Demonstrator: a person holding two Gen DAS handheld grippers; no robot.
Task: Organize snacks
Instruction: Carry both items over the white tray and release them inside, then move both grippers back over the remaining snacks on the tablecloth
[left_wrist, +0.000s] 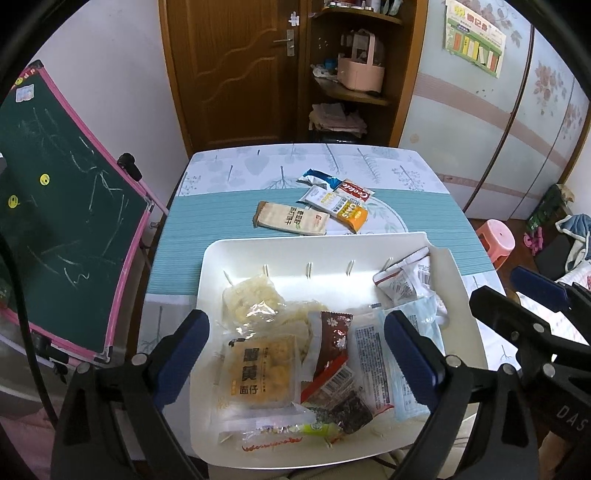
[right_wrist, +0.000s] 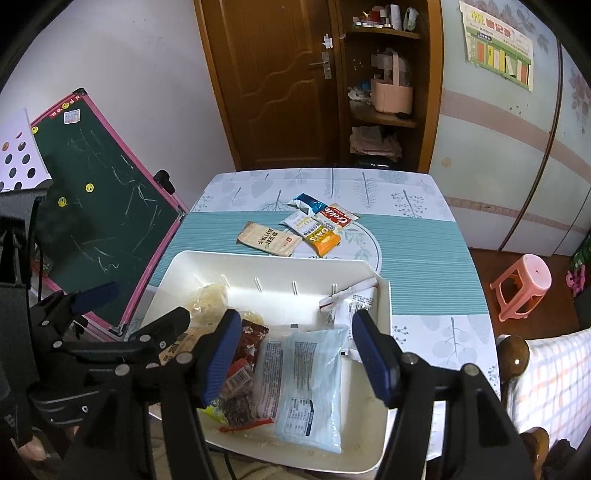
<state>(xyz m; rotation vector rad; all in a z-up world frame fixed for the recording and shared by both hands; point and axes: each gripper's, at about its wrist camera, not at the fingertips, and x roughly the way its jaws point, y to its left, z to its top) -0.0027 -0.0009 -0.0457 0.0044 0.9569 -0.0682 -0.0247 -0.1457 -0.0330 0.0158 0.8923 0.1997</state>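
Both my left hand-held gripper (left_wrist: 295, 354) and my right hand-held gripper (right_wrist: 295, 354) hang released over the white tray (left_wrist: 280, 247) at the table's near edge, grasping nothing. The snack packets (left_wrist: 266, 373) heaped inside look light, crinkly and slippery, some probably crumbly. I'd pinch the pale blue packet (right_wrist: 306, 373) by its sealed edge, gently.
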